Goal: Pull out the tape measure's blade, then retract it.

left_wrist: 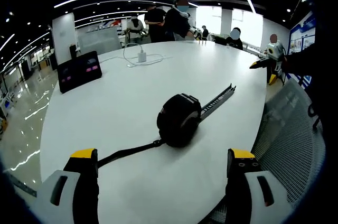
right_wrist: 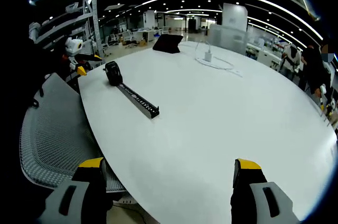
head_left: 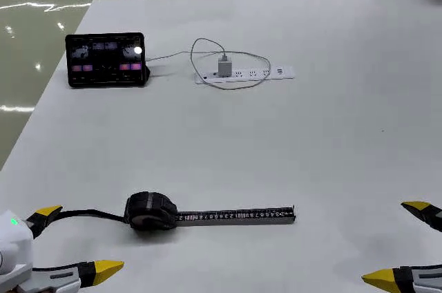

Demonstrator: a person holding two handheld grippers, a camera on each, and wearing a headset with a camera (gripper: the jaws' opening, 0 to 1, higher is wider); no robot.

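A black tape measure point(head_left: 150, 211) lies near the front edge of the white table point(head_left: 276, 134), its blade point(head_left: 235, 216) drawn out to the right and its wrist strap point(head_left: 83, 215) trailing left. My left gripper point(head_left: 76, 241) stands open at the lower left, just behind the strap, with nothing between its yellow-tipped fingers. In the left gripper view the tape measure point(left_wrist: 179, 119) sits a little ahead of the open left gripper point(left_wrist: 161, 163). My right gripper point(head_left: 407, 241) is open at the lower right, apart from the blade's end. The right gripper view shows the tape measure point(right_wrist: 113, 72) and blade point(right_wrist: 138, 101) far off to the left.
A dark tablet point(head_left: 106, 59) stands at the back left, cabled to a white power strip point(head_left: 245, 74) with a charger plugged in. A grey mesh chair point(right_wrist: 53, 139) sits off the table's edge. Several people stand beyond the far side of the table point(left_wrist: 169, 18).
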